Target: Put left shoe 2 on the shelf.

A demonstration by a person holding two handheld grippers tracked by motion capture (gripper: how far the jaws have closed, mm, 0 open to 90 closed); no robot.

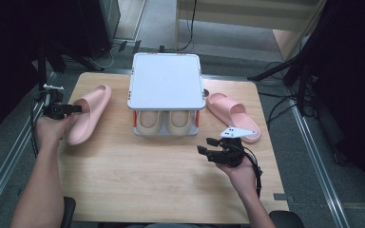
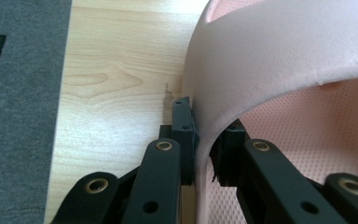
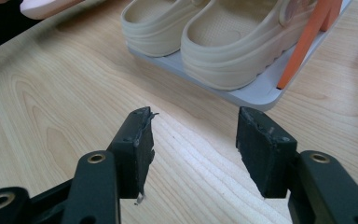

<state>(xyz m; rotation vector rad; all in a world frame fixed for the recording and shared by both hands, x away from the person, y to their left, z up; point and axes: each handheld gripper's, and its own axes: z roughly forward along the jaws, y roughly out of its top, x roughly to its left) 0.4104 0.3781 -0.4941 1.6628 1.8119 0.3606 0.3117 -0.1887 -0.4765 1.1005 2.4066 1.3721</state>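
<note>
**A:** What is on the pale wooden counter (image 1: 161,180)?

**B:** A grey two-tier plastic shoe rack (image 1: 166,80) stands at the middle back. A pair of beige foam clogs (image 1: 166,121) sits side by side on its lower shelf. A soft pink foam slide sandal (image 1: 89,114) lies left of the rack, and a second pink slide sandal (image 1: 233,115) lies to its right.

**A:** What is the left gripper (image 1: 76,109) doing?

**B:** It is clenched on the left pink sandal. In the left gripper view, one black pad sits outside the sandal's arched strap (image 2: 279,70) and the other inside, both pressing on the strap's edge. From above, the sandal looks to rest on the counter, though I cannot be sure it is not slightly lifted.

**A:** And the right gripper (image 1: 208,145)?

**B:** It is released, jaws spread wide with nothing between them. It hovers over bare counter in front of the rack, pointing toward the clogs (image 3: 214,32), near the second sandal but apart from it.
</note>
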